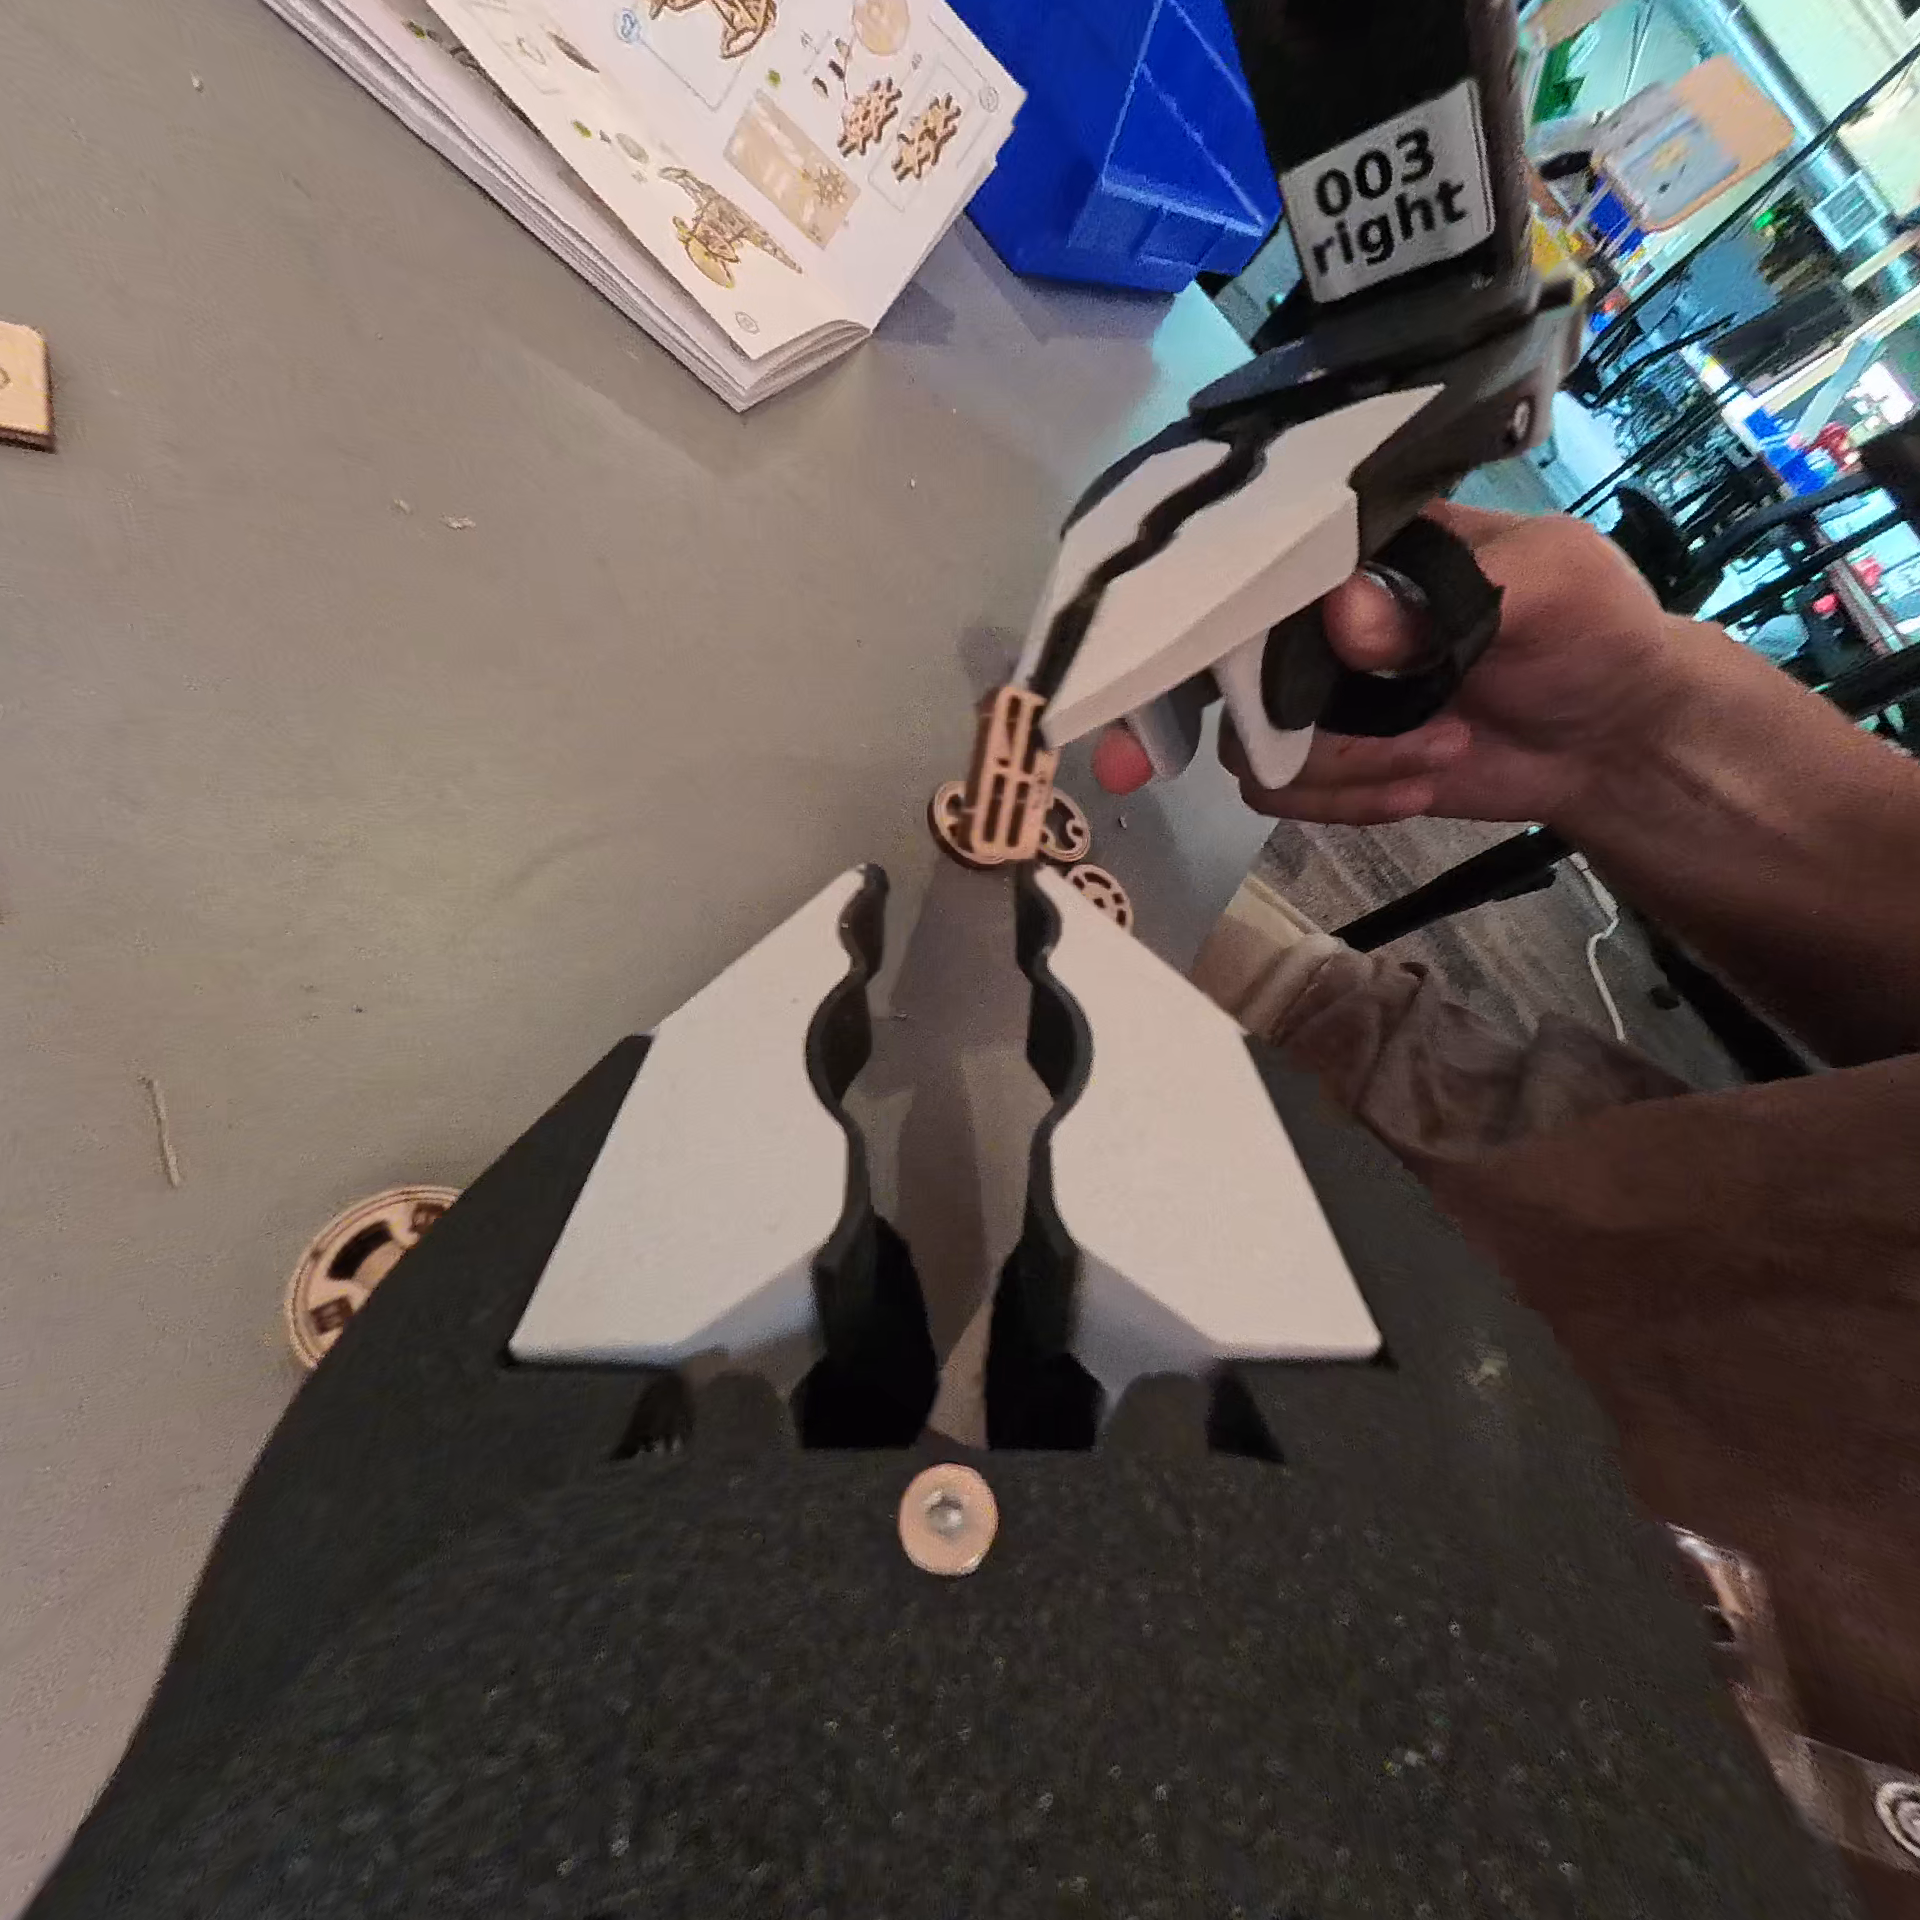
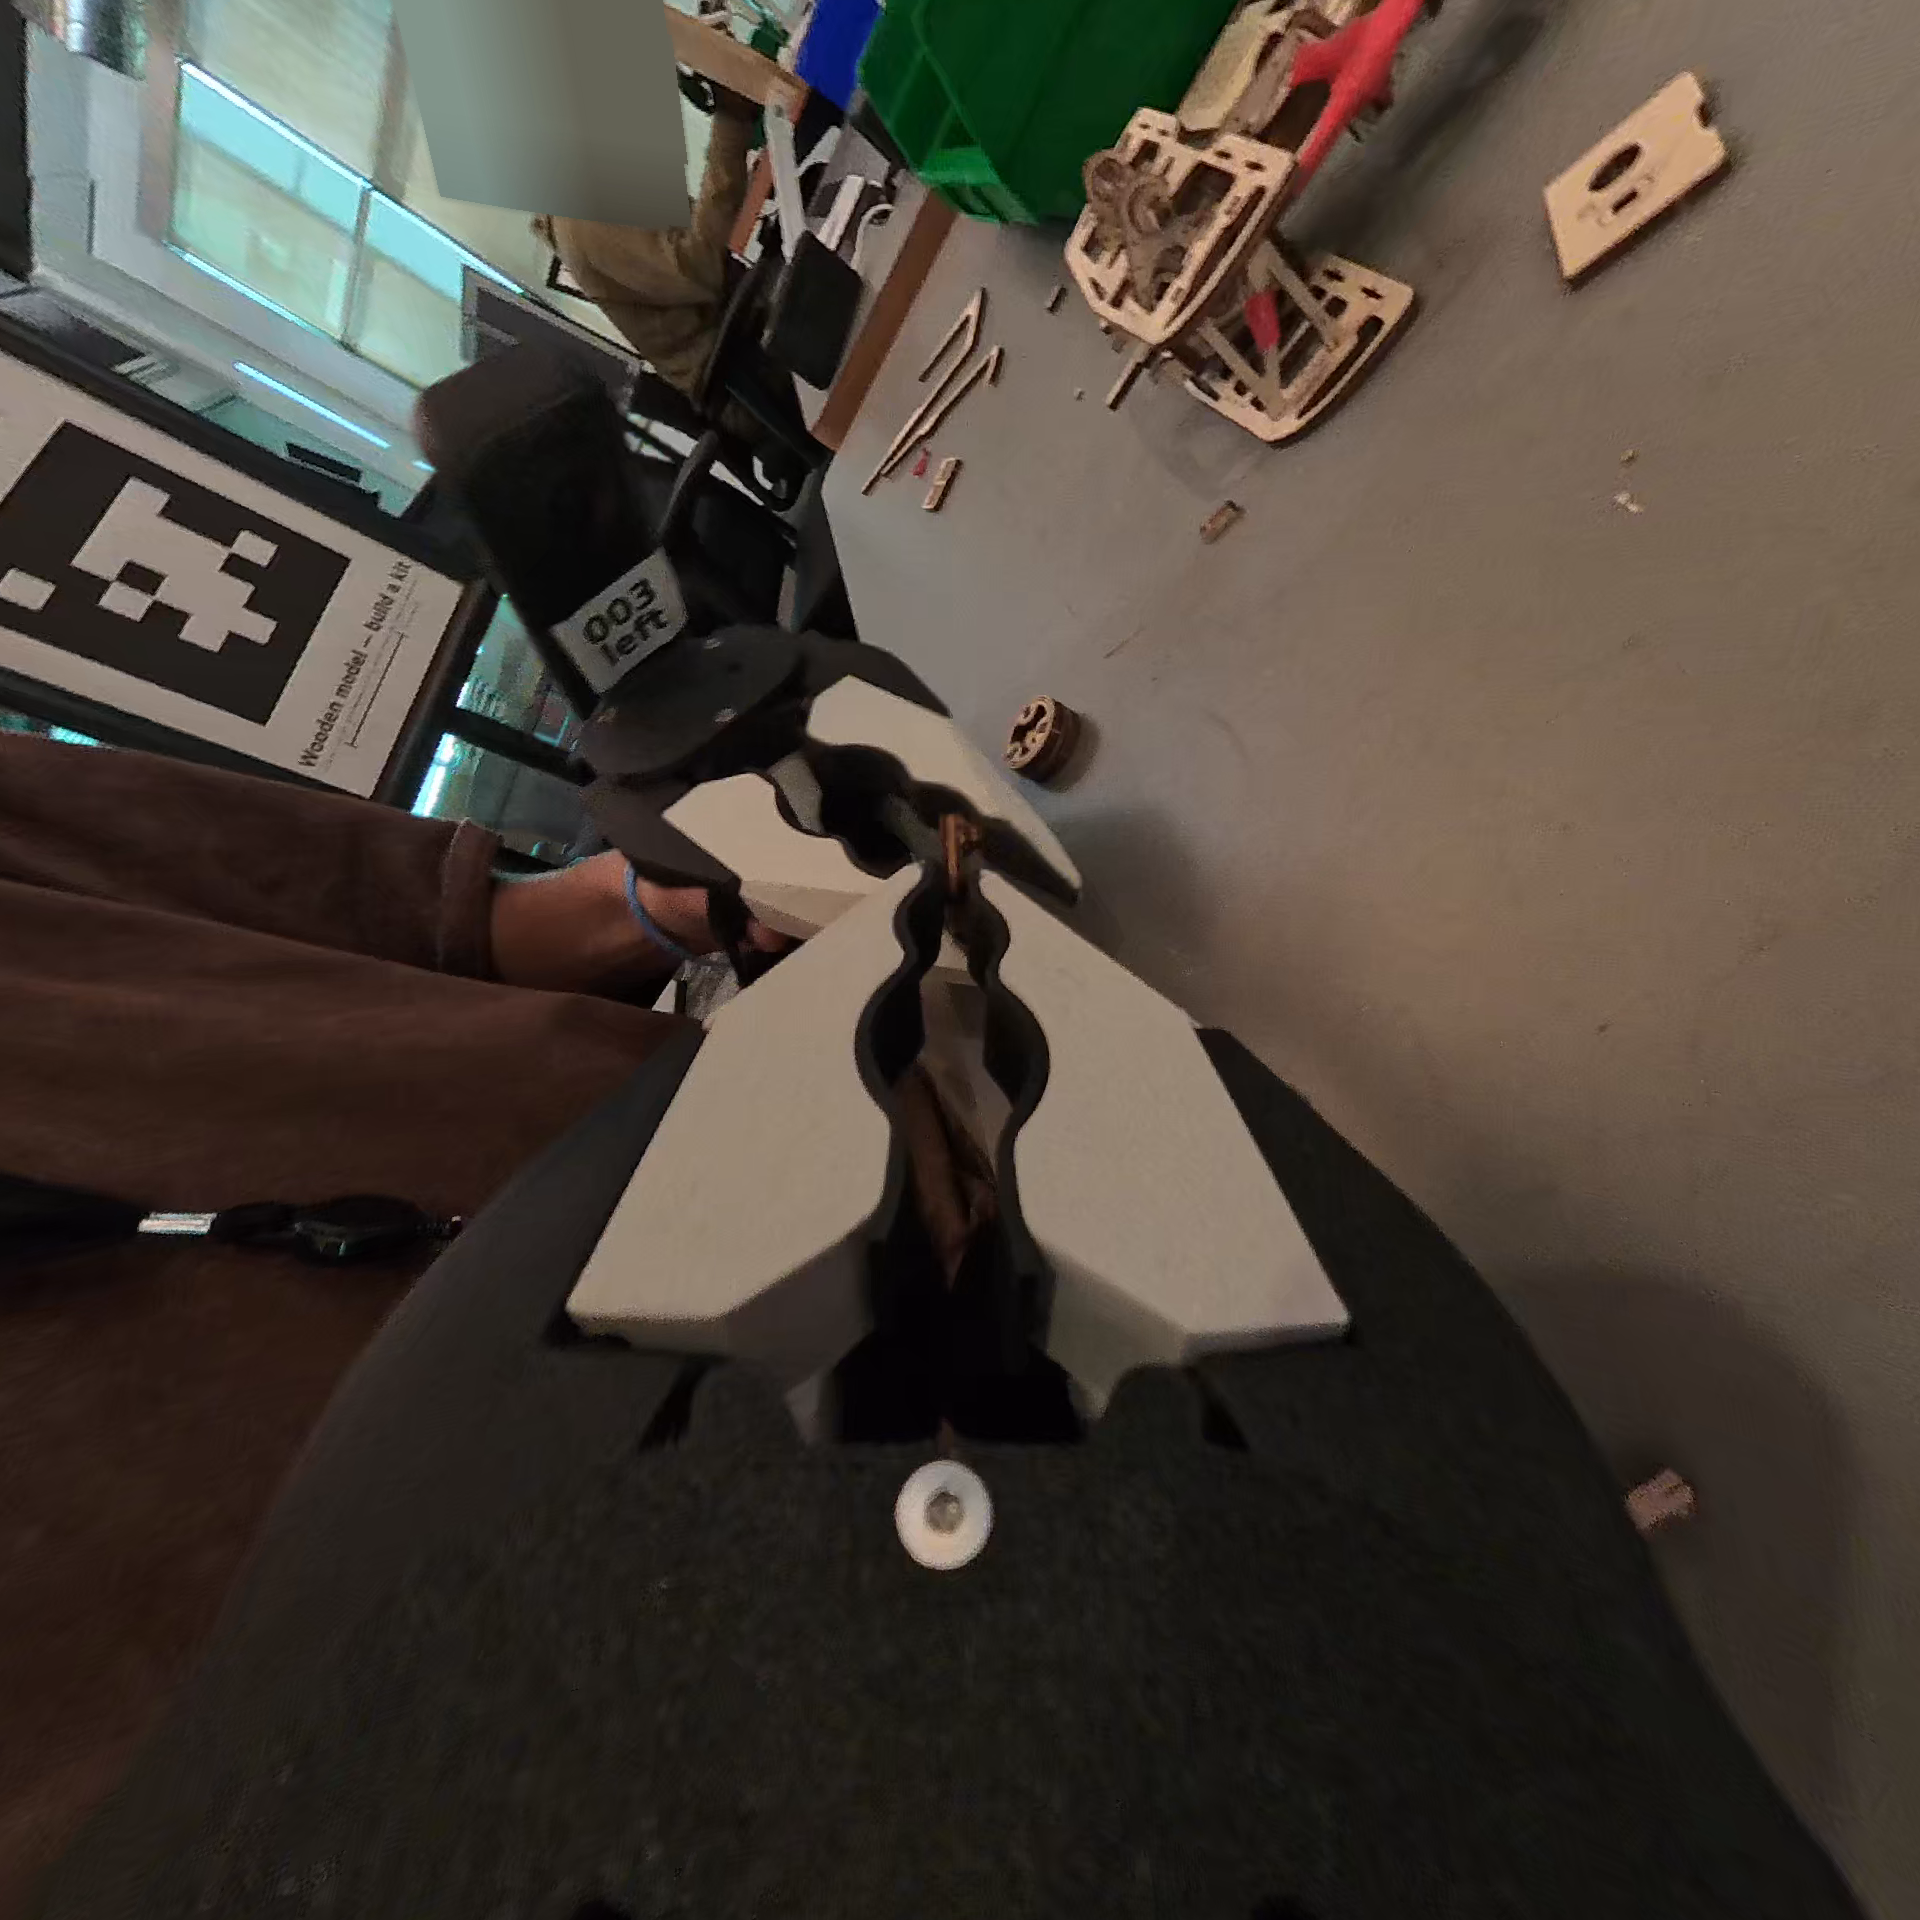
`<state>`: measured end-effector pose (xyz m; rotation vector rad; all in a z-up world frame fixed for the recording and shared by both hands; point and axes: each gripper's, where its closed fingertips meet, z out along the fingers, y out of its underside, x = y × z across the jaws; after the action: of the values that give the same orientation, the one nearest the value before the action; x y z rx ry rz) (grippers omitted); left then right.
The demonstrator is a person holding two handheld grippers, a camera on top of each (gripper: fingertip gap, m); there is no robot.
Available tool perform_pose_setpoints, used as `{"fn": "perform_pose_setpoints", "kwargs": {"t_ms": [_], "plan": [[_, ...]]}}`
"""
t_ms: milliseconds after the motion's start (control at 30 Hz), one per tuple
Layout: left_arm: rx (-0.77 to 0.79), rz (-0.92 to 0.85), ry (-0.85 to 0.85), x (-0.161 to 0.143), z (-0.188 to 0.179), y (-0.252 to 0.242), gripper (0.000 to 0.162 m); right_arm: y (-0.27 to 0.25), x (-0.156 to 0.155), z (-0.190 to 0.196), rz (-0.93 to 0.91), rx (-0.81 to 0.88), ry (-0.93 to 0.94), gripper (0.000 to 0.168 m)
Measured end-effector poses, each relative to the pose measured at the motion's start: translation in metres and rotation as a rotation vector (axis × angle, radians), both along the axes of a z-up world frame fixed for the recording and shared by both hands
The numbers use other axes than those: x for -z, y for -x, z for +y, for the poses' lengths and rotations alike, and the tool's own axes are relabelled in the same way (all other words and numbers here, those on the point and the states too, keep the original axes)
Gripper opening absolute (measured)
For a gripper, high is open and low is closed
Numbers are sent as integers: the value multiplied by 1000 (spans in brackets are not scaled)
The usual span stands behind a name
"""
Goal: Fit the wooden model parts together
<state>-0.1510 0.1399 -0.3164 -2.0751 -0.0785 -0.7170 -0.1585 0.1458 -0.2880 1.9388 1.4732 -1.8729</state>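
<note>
My right gripper (image 1: 1042,710) is shut on a small slotted wooden piece (image 1: 1006,787) and holds it just above the grey table. In the right wrist view the gripper (image 2: 948,883) pinches this piece, seen edge-on (image 2: 952,840). My left gripper (image 1: 951,883) is open and empty, its tips just short of the piece. One of its white fingers (image 2: 914,738) shows beyond my right tips. Small round wooden parts (image 1: 1070,828) lie on the table under the held piece. I cannot tell if they touch it.
An open instruction booklet (image 1: 727,156) and a blue bin (image 1: 1122,156) lie at the far side. A wooden wheel (image 1: 353,1268) (image 2: 1039,738) sits on the table. A partly built wooden model (image 2: 1226,281), a flat wooden card (image 2: 1636,177), loose sticks (image 2: 945,395) and a green bin (image 2: 1018,94) stand farther off. The tips of both grippers are at nearly the same place.
</note>
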Motion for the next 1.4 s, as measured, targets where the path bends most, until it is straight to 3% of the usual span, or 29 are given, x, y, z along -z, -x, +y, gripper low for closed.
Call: {"fn": "perform_pose_setpoints", "kwargs": {"t_ms": [200, 267, 467, 567, 633, 800, 900, 1067, 1400], "plan": [[50, -91, -103, -26, 0, -8, 25, -6, -5, -11, 84, -76, -71, 3], [84, -46, -88, -22, -3, -13, 10, -6, -5, -12, 98, -76, -98, 3], [107, 153, -100, -19, -6, -13, 18, -9, -12, -15, 182, -86, -125, 3], [141, 183, -109, -20, -8, -17, 9, -11, -15, -16, 229, -98, -175, 3], [146, 307, -114, -18, -8, -13, 6, -12, -15, -18, 246, -112, -212, 4], [207, 905, -240, -22, -8, -4, 0, -14, -21, -24, 290, -141, -347, 11], [238, 1057, -284, -25, -9, -3, 0, -17, -22, -27, 312, -182, -483, 13], [286, 1154, -262, -19, -9, 0, 0, -17, -33, -29, 340, -184, -575, 16], [296, 1104, -230, -11, -8, -1, 0, -16, -27, -31, 291, -202, -699, 19]]}}
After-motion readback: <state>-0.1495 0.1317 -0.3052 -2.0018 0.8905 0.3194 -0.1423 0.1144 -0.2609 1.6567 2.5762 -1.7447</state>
